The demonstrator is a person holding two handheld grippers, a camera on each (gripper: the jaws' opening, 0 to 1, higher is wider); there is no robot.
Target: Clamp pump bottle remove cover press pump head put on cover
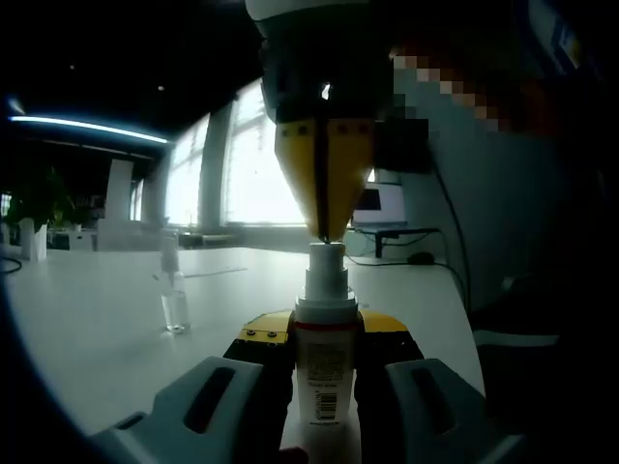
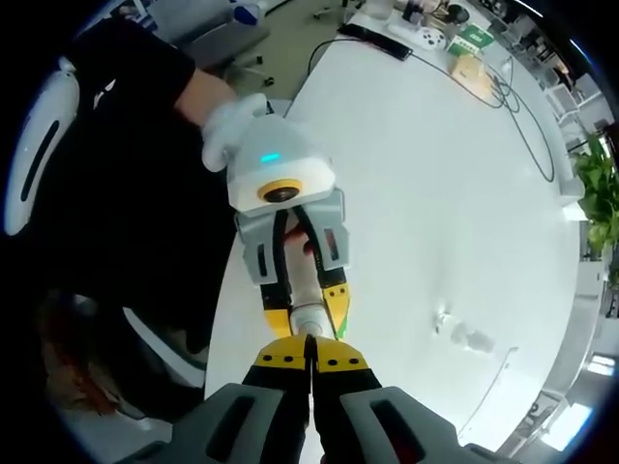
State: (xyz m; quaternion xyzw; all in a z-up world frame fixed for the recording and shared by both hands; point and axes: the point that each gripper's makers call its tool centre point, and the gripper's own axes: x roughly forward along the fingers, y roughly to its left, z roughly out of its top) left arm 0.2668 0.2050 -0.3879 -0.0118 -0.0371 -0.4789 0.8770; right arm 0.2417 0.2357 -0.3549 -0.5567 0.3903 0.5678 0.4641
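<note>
A white pump bottle (image 1: 327,377) with a red label and a barcode stands upright between the jaws of my left gripper (image 1: 326,333), which is shut on its body. Its white pump head (image 1: 327,259) is bare. My right gripper (image 1: 327,232) comes down from above, its yellow jaws shut together, tips resting on top of the pump head. In the right gripper view my right gripper (image 2: 311,353) meets the pump head (image 2: 308,321) held by the left gripper (image 2: 308,309). The clear cover (image 1: 174,302) stands apart on the white table (image 1: 87,329); it also shows as the cover (image 2: 464,335).
A person in dark clothes with a white glove (image 2: 232,121) holds the left gripper at the table's edge. Cables (image 2: 503,87) and small boxes (image 2: 455,39) lie at the far end of the table (image 2: 406,193). A monitor (image 1: 379,205) stands by bright windows; a plant (image 2: 600,193) is nearby.
</note>
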